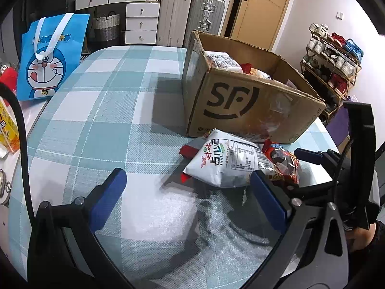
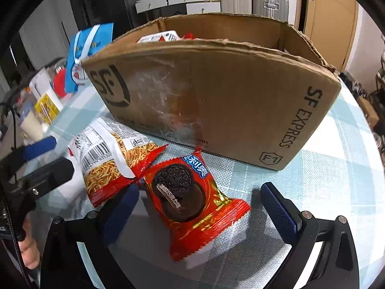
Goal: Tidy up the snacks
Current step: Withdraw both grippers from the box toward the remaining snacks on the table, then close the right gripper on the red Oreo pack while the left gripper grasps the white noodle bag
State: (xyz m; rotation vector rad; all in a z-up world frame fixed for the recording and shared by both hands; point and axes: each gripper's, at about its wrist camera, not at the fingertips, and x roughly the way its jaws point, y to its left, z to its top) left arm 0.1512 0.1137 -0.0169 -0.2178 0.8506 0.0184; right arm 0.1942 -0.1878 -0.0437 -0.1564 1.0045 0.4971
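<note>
The right claw (image 2: 197, 207) gaped wide around the red Oreo packet (image 2: 190, 200) at lower centre, gripping nothing (left claw (image 1: 190, 197) likewise empty); closing could snag the overlapping noodle-snack bag (image 2: 108, 154).

Ahead of the left gripper, white drawers (image 1: 142, 19) and two suitcases (image 1: 192, 16) are standing against the far wall, a wooden door (image 1: 262, 7) is sitting shut to their right, and a shoe rack (image 1: 332, 65) is lining the pale wall farther right.
</note>
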